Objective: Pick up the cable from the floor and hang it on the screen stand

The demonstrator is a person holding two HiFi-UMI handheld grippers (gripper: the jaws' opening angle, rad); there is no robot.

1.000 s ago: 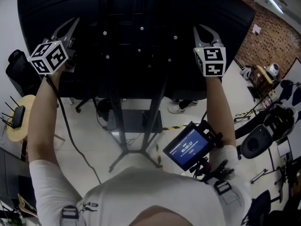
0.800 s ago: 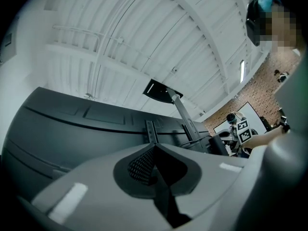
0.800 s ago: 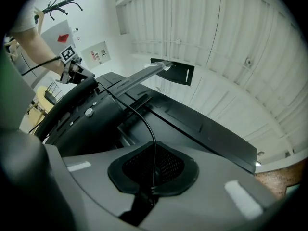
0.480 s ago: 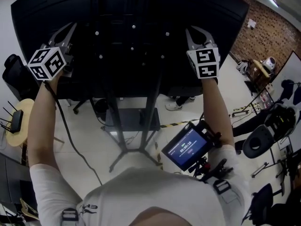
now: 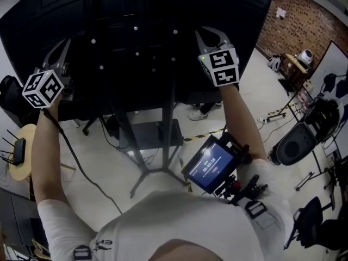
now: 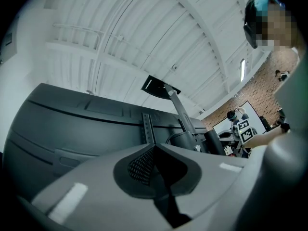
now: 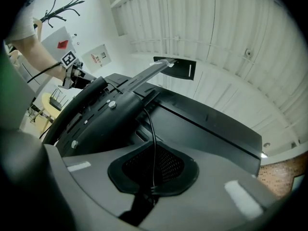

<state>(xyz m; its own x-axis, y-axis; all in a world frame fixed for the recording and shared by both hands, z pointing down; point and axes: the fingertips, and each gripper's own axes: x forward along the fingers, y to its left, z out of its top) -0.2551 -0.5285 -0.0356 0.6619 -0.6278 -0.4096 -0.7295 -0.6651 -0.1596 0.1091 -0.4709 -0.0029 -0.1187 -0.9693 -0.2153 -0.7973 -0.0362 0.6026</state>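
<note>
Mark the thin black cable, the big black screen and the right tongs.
thin black cable (image 7: pixel 154 162): right gripper view, the stretch running up between the tongs.
big black screen (image 5: pixel 228 10): head view, its back panel, upper right.
right tongs (image 7: pixel 153 144): right gripper view, where the tips meet, shut on the cable.

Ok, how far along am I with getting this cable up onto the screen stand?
Done: the cable is lifted, both claws raised behind the screen. In hand: the left claw and right claw are each shut on it, a thin run leading from the right one up toward the screen's back; slack trails to the floor. Left: nothing shows it hooked on the stand yet.
</note>
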